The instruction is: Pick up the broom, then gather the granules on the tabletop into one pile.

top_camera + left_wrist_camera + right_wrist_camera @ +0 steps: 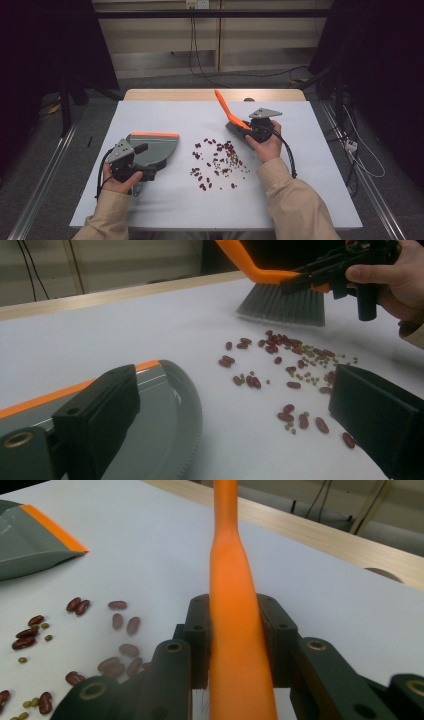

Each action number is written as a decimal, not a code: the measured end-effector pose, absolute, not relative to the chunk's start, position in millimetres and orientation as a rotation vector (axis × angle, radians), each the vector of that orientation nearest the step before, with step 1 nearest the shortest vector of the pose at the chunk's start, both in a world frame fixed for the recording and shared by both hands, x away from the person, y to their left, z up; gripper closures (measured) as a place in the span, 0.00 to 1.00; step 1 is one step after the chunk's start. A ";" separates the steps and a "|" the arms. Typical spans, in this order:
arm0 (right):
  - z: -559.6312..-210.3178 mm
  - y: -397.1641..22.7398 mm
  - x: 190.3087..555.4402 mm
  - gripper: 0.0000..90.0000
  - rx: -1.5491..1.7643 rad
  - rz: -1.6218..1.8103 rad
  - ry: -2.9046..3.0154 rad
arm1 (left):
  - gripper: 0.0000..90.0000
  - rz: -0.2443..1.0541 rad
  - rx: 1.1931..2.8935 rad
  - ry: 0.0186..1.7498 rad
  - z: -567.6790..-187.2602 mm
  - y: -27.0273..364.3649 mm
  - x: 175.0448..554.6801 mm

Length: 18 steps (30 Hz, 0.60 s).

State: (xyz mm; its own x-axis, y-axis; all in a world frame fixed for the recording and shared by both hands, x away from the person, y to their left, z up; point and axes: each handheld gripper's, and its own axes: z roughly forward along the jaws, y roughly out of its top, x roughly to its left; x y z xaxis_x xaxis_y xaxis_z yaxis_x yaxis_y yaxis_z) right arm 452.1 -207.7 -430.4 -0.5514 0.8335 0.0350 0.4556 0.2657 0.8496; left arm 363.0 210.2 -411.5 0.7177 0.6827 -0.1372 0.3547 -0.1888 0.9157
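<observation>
The right gripper [248, 131], upper right of centre in the high view, is clenched on the light, stiff orange plastic brush handle [231, 610]; its soft bristles [282, 305] will flex. Red beans and small green beans [220, 160] lie scattered centrally. The grey dustpan with orange lip [152, 147], lower left, looks empty; whether the left gripper [145, 162] grips it cannot be told.

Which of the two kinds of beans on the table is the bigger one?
The dark red beans: long and kidney-shaped, unlike the tiny round green beans mixed among them.

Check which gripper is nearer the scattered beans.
Right. The right gripper, shut on the brush, sits at the far right edge of the beans. The left gripper holds the dustpan farther off to their left.
</observation>
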 end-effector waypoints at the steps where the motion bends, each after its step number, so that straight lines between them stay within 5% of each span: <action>1: -431.5 -205.6 453.9 0.79 1.151 1.212 2.128 | 0.07 0.362 1.797 0.816 -411.8 210.2 363.1; 18: -414.9 -197.0 459.5 0.72 1.158 1.081 2.325 | 0.07 0.369 1.798 0.816 -411.4 211.1 362.9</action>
State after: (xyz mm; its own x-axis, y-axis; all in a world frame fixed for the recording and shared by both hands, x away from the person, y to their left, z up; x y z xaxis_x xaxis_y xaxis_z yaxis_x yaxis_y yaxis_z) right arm 459.5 -197.0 -414.9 -0.6169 0.7859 0.0415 0.5383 0.3829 0.7508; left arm 362.9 211.1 -411.4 0.7172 0.6839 -0.1339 0.3515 -0.1890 0.9169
